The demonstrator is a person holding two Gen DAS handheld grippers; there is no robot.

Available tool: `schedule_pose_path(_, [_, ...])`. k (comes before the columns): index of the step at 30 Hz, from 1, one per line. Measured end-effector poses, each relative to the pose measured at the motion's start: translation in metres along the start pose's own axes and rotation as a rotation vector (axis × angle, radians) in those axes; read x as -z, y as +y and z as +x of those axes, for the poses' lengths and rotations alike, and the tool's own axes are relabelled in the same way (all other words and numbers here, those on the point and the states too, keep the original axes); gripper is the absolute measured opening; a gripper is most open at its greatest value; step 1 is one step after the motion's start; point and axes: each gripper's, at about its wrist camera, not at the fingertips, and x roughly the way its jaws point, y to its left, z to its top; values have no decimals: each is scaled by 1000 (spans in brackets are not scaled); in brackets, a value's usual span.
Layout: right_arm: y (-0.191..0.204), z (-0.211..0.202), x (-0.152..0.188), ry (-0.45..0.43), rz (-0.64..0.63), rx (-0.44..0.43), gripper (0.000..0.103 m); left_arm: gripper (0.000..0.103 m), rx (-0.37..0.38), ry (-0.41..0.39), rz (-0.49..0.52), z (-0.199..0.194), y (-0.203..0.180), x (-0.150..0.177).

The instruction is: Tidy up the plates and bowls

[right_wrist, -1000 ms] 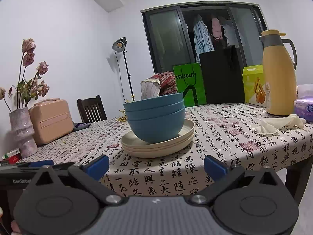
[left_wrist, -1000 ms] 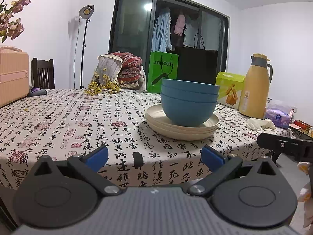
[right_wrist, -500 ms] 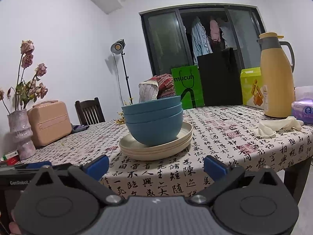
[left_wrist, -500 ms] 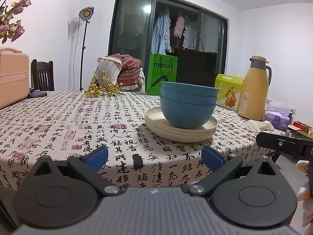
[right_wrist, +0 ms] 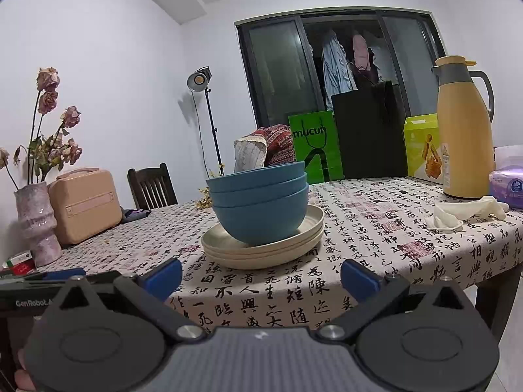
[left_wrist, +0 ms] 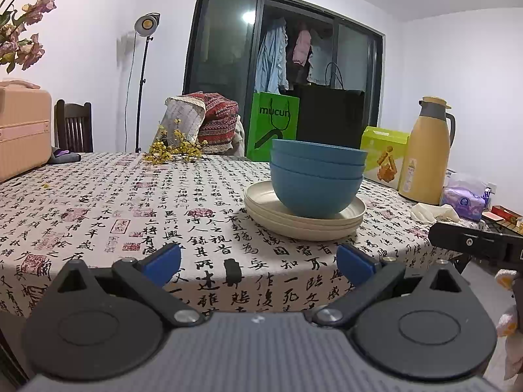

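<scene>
Three nested blue bowls [left_wrist: 317,179] [right_wrist: 260,202] rest on a stack of cream plates [left_wrist: 304,220] [right_wrist: 264,248] near the front of a table with a calligraphy-print cloth [left_wrist: 98,202] [right_wrist: 376,228]. My left gripper [left_wrist: 258,263] is open and held off the table's front edge, well short of the stack, with nothing between its blue pads. My right gripper [right_wrist: 261,274] is likewise open and empty, level with the table edge, the stack just beyond it. The right gripper's black body [left_wrist: 474,245] shows at the right of the left wrist view.
A yellow thermos [right_wrist: 464,130], tissue pack [right_wrist: 508,186] and crumpled cloth [right_wrist: 464,214] stand at the right. Green and black bags [right_wrist: 343,143] and a snack box [right_wrist: 421,147] line the back. A peach case [right_wrist: 83,202], vase of flowers [right_wrist: 36,222] and chair [right_wrist: 152,186] are at the left.
Both grippers have drawn back slightly from the table; the stack looks a little smaller and lower. Bowls and plates have not moved. Both grippers stay open.
</scene>
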Motion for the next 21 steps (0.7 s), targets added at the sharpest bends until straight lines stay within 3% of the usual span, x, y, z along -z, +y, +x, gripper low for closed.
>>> schedule_pose_path(21, [-1,2,0,1,-3,-6,103,103,-8,-7,0,2,0,-1])
